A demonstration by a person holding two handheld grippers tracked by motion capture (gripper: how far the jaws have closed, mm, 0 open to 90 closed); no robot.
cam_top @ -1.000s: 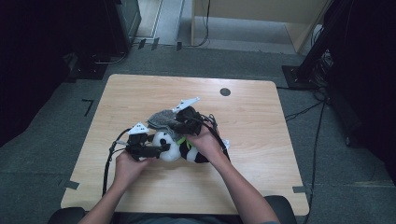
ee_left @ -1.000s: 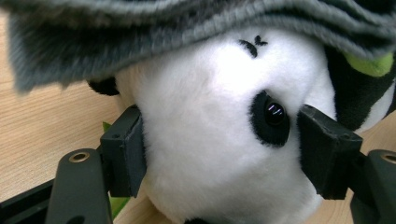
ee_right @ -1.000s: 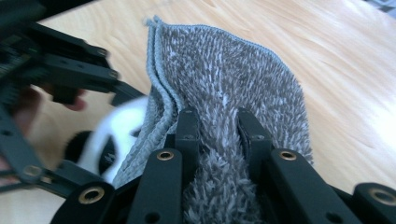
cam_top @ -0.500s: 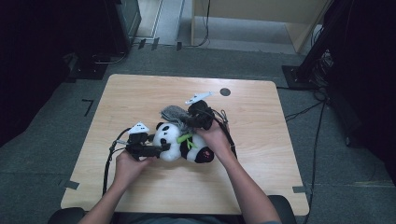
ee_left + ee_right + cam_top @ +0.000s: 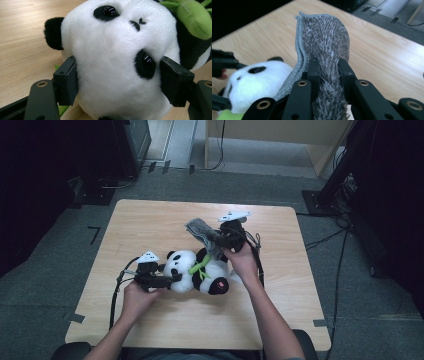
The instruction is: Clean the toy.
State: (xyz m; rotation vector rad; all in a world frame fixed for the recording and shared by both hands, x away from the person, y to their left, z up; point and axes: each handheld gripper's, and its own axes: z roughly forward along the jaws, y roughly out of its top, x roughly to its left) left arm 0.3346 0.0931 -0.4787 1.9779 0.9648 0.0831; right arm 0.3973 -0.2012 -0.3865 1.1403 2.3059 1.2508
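Observation:
A plush panda [image 5: 195, 270] lies on its back in the middle of the wooden table [image 5: 150, 220], a green bamboo sprig [image 5: 200, 266] on its chest. My left gripper [image 5: 172, 279] is shut on the panda's white head [image 5: 112, 65], one jaw pressed into each side. My right gripper [image 5: 212, 240] is shut on a folded grey fluffy cloth [image 5: 202, 232] and holds it just above the panda's far side. In the right gripper view the grey cloth [image 5: 324, 50] stands up between the jaws, with the panda's head [image 5: 257, 82] below at the left.
Cables trail from both grippers across the table. A small dark round mark [image 5: 241, 218] sits near the table's far edge. Dark equipment [image 5: 115, 145] and cables stand on the floor beyond the table. Bare wood lies to the left, right and front.
My right gripper has moved away from me and to the right with the grey cloth, lifting it off the panda. The left gripper and the panda's head have stayed put.

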